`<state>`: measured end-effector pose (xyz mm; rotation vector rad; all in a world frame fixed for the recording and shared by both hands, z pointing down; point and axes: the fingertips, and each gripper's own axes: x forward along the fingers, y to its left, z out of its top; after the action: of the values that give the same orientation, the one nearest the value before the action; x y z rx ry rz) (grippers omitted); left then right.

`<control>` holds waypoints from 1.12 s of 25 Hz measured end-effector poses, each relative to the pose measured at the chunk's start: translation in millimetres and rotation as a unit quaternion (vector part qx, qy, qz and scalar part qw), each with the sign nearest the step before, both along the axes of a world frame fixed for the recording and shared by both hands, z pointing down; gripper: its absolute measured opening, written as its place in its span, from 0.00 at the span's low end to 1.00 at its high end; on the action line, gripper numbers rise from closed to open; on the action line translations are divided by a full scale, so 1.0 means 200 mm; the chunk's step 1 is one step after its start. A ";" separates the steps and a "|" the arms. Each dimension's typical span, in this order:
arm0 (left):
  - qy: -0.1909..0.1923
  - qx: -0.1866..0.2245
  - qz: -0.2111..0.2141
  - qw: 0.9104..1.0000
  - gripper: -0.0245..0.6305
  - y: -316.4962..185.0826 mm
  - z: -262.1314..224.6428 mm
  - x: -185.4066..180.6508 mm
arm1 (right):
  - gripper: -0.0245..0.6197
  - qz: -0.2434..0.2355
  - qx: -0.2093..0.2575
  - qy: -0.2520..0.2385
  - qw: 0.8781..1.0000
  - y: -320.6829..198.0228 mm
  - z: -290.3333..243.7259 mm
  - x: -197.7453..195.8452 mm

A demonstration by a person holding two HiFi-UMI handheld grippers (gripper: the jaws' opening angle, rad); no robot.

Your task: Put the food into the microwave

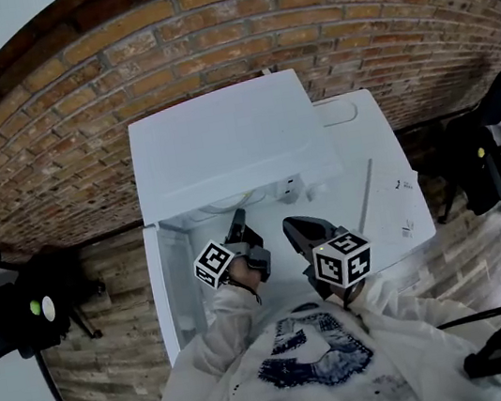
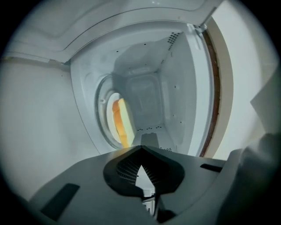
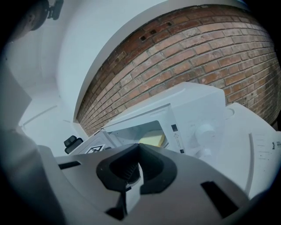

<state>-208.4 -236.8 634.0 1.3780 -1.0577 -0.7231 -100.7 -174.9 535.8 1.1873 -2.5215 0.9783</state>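
Microwave (image 1: 222,142) is seen at the centre of the head view, set on a table (image 1: 382,192), its door (image 1: 162,286) swung open at lower left. The left gripper (image 1: 239,230) and right gripper (image 1: 295,230) are held side by side before the opening.

In the left gripper view the jaws are pressed together on nothing. The food (image 2: 119,123) (yellow and orange, on a plate (image 2: 109,110)) is seen inside the cavity, left of centre.

In the right gripper view the jaws are likewise closed and empty, and the food is seen mid-frame within the open microwave.

Left tongs (image 2: 141,147) closed, empty; right tongs (image 3: 138,145) closed, empty; held side by side.
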 end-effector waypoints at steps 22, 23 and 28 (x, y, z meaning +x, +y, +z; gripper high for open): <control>-0.438 0.167 0.106 0.877 0.05 0.37 -0.72 0.05 | 0.06 -0.035 0.068 0.010 0.997 0.07 -0.19 0.00; -0.455 0.168 0.106 0.868 0.05 0.38 -0.74 0.04 | 0.06 -0.037 0.072 0.011 0.997 0.08 -0.19 0.00; -0.509 0.178 0.095 0.837 0.05 0.42 -0.84 0.01 | 0.06 -0.045 0.093 0.022 0.994 0.10 -0.25 -0.01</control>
<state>-205.4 -152.3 466.6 2.2559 -1.6014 0.0448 -103.2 -155.2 486.3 1.1184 -2.6524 0.7017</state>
